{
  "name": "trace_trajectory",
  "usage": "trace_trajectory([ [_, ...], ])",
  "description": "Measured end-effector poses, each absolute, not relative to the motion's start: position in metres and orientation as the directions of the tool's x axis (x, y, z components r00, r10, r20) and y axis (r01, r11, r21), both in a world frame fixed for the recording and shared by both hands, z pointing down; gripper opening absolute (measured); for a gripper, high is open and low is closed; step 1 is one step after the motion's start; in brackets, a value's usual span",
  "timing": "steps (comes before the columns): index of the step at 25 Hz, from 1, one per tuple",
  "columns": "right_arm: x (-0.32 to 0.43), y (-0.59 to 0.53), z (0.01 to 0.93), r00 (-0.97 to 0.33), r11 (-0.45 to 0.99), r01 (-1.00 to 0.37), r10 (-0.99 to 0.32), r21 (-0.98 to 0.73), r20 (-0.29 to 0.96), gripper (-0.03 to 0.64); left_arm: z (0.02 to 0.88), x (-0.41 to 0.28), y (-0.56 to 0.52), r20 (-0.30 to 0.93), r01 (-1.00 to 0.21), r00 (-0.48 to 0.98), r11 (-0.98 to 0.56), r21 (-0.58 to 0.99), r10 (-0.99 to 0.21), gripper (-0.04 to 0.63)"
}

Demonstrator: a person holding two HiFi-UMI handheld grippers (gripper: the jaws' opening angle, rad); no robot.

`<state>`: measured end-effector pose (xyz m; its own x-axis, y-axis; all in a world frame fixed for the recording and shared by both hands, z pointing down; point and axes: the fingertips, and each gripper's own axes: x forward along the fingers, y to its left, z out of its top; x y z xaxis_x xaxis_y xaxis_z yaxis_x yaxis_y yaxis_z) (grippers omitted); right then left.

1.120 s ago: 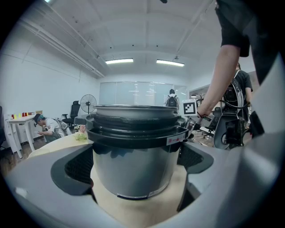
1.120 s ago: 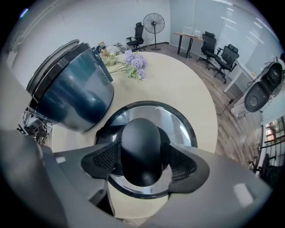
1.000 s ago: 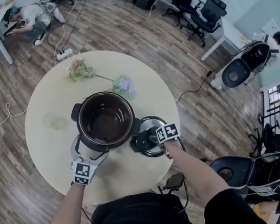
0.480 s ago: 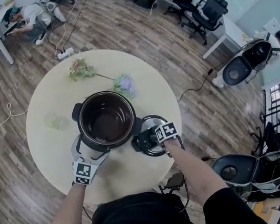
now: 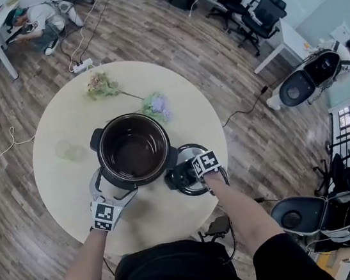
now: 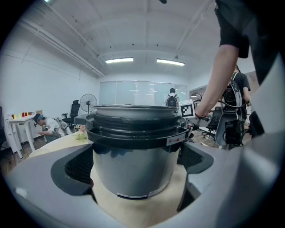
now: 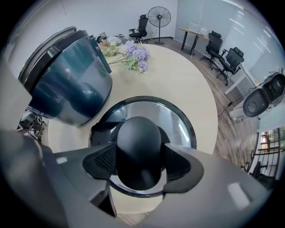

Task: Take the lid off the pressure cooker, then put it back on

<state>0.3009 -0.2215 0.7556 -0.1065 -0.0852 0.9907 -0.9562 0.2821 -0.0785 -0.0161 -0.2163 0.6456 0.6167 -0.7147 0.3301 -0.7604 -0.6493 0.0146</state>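
- While the pressure cooker (image 5: 131, 152) stands open at the middle of the round worktop (image 5: 57, 178), its lid (image 7: 149, 113) lies flat on the worktop just beside it, to its right in the head view.
- The right claw (image 7: 139, 164) points down over the lid. Its jaws have just been closing, and the pads sit against both sides of the black knob (image 7: 138, 142) at the lid's centre.
- The left claw (image 6: 135, 164) lies low at the cooker's lower left in the head view, its jaws spread wide round the steel body with a pad against the wall on each side.
- Only the head view looks into the cooker and shows its dark inside. The left gripper view gives just the outer wall and black rim, with the right claw beyond at the right of the frame.
- Only the right gripper view shows the knob between the pads and the shiny ring of lid around it. There the cooker fills the upper left, and purple flowers (image 7: 136, 55) lie beyond it.
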Motion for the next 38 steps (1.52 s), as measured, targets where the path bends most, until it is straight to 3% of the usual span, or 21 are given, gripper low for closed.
trace_trajectory([
  [2,0.298,-0.221,0.754,-0.102,0.304,-0.95,-0.083,-0.072,0.991,0.288,0.645,-0.016,-0.216,0.333,-0.76,0.616,-0.649,0.015,-0.714,0.591],
  [14,0.318,-0.231,0.724,-0.15,0.281,-0.951,-0.055,-0.129,0.987,0.284,0.646,-0.018,-0.216,0.332,-0.761,0.615,-0.649,0.014,-0.715,0.591],
  [27,0.372,-0.315,0.578,-0.112,0.245,-0.967,-0.175,-0.067,0.978,0.284,0.644,-0.017,-0.214,0.329,-0.761,0.618,-0.648,0.02,-0.715,0.591],
  [38,0.265,-0.369,0.469,-0.241,0.33,-0.931,-0.233,-0.156,0.942,0.284,0.645,-0.014,-0.213,0.324,-0.761,0.618,-0.648,0.018,-0.716,0.591],
])
